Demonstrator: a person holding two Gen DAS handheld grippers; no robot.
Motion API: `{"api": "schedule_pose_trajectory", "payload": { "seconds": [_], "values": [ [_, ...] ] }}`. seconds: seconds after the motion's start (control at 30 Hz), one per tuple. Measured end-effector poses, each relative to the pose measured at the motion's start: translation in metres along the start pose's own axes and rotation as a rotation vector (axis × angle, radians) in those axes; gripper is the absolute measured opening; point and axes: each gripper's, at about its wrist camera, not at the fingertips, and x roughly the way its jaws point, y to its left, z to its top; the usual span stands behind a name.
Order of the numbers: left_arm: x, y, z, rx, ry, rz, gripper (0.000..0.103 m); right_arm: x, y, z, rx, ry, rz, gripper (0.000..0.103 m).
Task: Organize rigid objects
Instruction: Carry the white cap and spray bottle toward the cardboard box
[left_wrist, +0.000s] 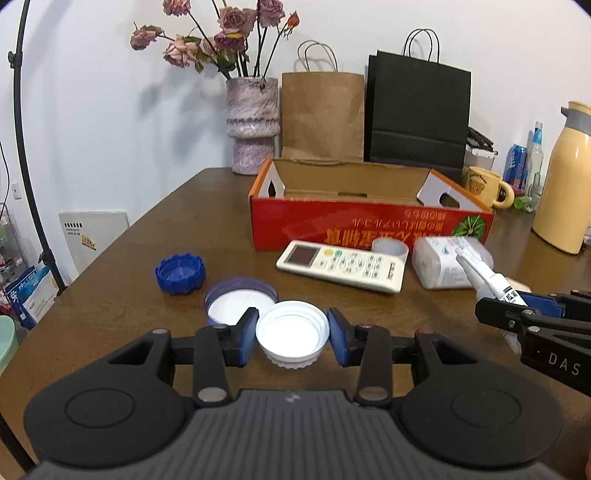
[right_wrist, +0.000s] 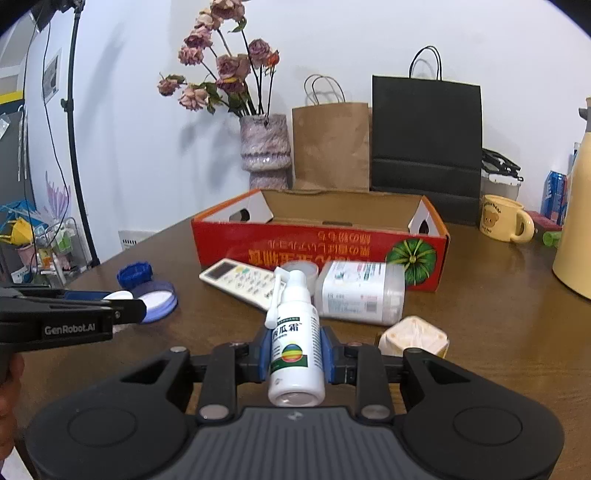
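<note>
My left gripper (left_wrist: 292, 338) is shut on a white round lid (left_wrist: 292, 334), open side up, held just above the table. It also shows in the right wrist view (right_wrist: 122, 308). My right gripper (right_wrist: 295, 356) is shut on a white spray bottle (right_wrist: 294, 339) with its nozzle pointing forward. An open red cardboard box (left_wrist: 369, 225) stands behind, also in the right wrist view (right_wrist: 321, 243). On the table lie a white remote (left_wrist: 341, 266), a purple-rimmed lid (left_wrist: 240, 299), a blue cap (left_wrist: 180, 273), a white jar on its side (right_wrist: 360, 291) and a tape roll (left_wrist: 389, 247).
A vase of dried roses (left_wrist: 252, 125), a brown bag (left_wrist: 323, 114) and a black bag (left_wrist: 419, 110) stand behind the box. A yellow mug (left_wrist: 487, 186) and a yellow thermos (left_wrist: 565, 177) are at the right. A beige carton (right_wrist: 413, 338) lies beside my right gripper.
</note>
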Motion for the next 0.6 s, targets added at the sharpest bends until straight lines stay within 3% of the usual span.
{"api": "schedule_pose_trajectory", "payload": {
  "seconds": [0.6],
  "values": [
    [0.016,-0.014,0.051,0.017,-0.068,-0.023,0.041,0.012,-0.011,0.048,0.010,-0.064,-0.005,0.026]
  ]
}}
